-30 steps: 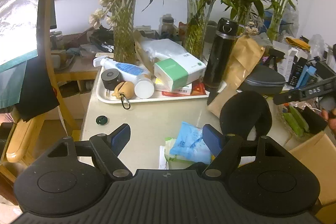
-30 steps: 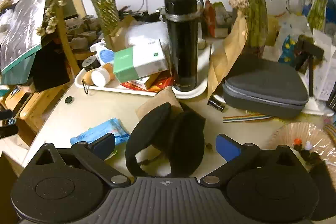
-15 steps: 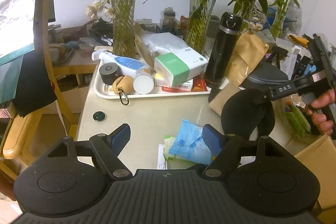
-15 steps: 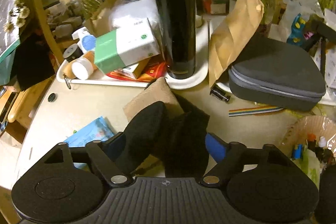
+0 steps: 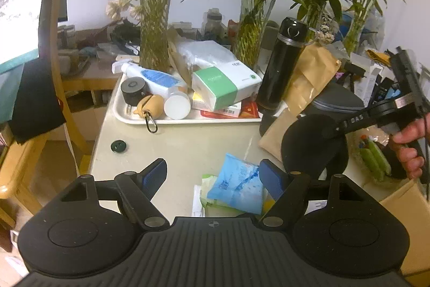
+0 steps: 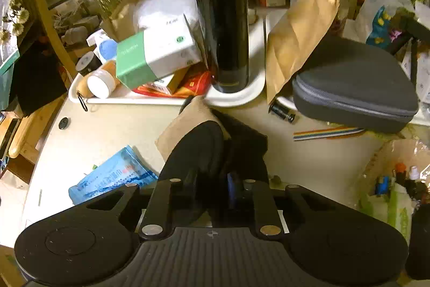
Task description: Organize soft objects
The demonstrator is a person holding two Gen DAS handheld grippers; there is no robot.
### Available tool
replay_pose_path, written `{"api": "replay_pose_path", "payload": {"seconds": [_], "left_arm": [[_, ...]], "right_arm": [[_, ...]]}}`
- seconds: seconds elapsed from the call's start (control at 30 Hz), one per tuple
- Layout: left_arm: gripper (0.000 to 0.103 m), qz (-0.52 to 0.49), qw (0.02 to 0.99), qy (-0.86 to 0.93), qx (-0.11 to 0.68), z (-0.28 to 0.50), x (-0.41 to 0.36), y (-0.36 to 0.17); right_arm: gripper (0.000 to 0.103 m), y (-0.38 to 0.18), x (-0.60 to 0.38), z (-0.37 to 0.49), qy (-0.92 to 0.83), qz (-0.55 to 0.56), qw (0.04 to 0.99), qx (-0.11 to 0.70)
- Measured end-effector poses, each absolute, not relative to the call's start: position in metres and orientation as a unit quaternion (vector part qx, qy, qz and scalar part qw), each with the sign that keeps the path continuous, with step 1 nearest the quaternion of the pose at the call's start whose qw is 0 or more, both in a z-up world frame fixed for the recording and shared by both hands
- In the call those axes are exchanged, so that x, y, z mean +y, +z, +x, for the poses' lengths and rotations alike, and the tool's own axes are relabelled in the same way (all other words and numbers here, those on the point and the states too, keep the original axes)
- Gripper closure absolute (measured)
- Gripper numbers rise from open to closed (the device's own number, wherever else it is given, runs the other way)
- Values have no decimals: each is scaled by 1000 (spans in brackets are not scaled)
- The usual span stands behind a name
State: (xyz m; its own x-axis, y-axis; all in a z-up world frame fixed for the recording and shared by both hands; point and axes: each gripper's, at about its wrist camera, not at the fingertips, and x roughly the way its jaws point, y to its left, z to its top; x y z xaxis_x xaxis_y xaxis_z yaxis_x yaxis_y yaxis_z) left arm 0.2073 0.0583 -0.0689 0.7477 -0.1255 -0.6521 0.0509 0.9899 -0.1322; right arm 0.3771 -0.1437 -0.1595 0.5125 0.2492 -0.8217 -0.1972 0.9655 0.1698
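Black earmuffs (image 6: 199, 149) lie on the beige table, partly over a tan pouch (image 6: 185, 125). My right gripper (image 6: 212, 182) is down on them, its jaws closing, with the black fabric pinched between the pads. In the left wrist view the same earmuffs (image 5: 309, 152) sit at the right with the right gripper (image 5: 333, 129) on them, held by a person's hand (image 5: 411, 141). My left gripper (image 5: 212, 174) hangs open above a blue wet-wipe pack (image 5: 236, 184), which rests on a green pack, and holds nothing. The blue pack (image 6: 113, 176) lies left of the earmuffs.
A white tray (image 5: 134, 117) behind holds a tissue box, bottles and a black flask (image 5: 282, 66). A grey zip case (image 6: 349, 88) and a brown paper bag stand at the right. Glass vases with plants line the back. A wooden chair (image 5: 53, 45) stands left of the table.
My right gripper came forward and down over the earmuffs, and its jaws went from wide apart to pinched on them. The left gripper has stayed put, still open.
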Motion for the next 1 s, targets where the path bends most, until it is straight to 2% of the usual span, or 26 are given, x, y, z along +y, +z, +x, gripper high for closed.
{"api": "replay_pose_path", "payload": {"seconds": [0.37, 0.6, 1.0], "left_arm": [[28, -85, 919, -65, 379, 217, 65, -74], [28, -110, 878, -104, 453, 235, 63, -96], [29, -202, 785, -126, 572, 265, 76, -132]], "right_arm": [[81, -106, -155, 337, 136, 14, 912, 388], [81, -82, -165, 317, 139, 24, 928, 344], [81, -70, -172, 281, 147, 23, 938, 314]]}}
